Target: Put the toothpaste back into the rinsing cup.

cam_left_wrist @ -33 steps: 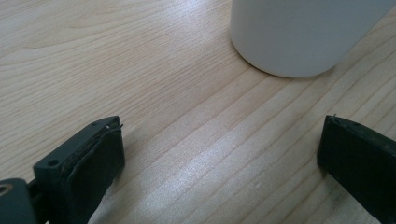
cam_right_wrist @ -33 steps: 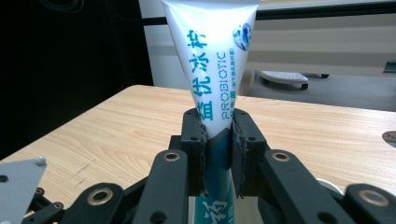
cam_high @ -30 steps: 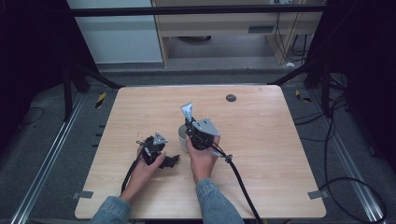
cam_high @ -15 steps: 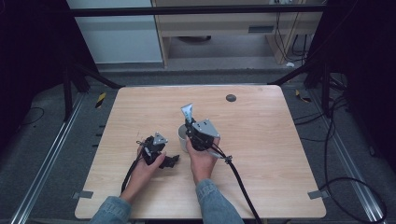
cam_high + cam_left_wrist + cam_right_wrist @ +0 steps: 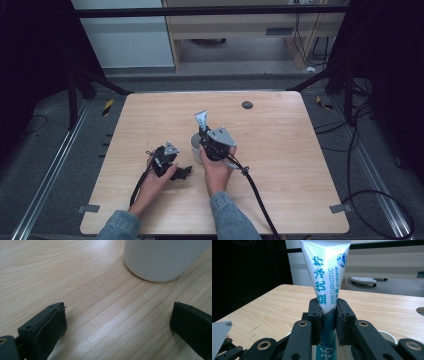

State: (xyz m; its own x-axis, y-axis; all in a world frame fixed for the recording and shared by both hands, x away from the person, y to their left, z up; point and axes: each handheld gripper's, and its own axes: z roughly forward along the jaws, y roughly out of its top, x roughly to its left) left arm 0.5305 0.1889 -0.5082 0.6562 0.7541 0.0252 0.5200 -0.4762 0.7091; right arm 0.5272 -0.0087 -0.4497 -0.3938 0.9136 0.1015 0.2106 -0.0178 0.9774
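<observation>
A white and blue toothpaste tube [image 5: 201, 120] stands upright with its flat crimped end on top, and my right gripper [image 5: 204, 135] is shut on its lower part. In the right gripper view both pads pinch the tube [image 5: 327, 277] at the gripper [image 5: 328, 315]. Directly under the tube stands a white cup [image 5: 195, 147], whose rim [image 5: 388, 336] peeks out beside the jaws. My left gripper [image 5: 183, 172] lies low on the wooden table [image 5: 280, 150], left of the cup. Its jaws are open [image 5: 120, 315] with nothing between them, and the cup [image 5: 162, 260] stands just ahead.
A dark round hole [image 5: 247, 105] sits near the table's far edge. A black cable [image 5: 257, 192] trails from the right gripper toward the front edge. Beyond the table stand a pale cabinet [image 5: 130, 40] and a low shelf [image 5: 235, 30].
</observation>
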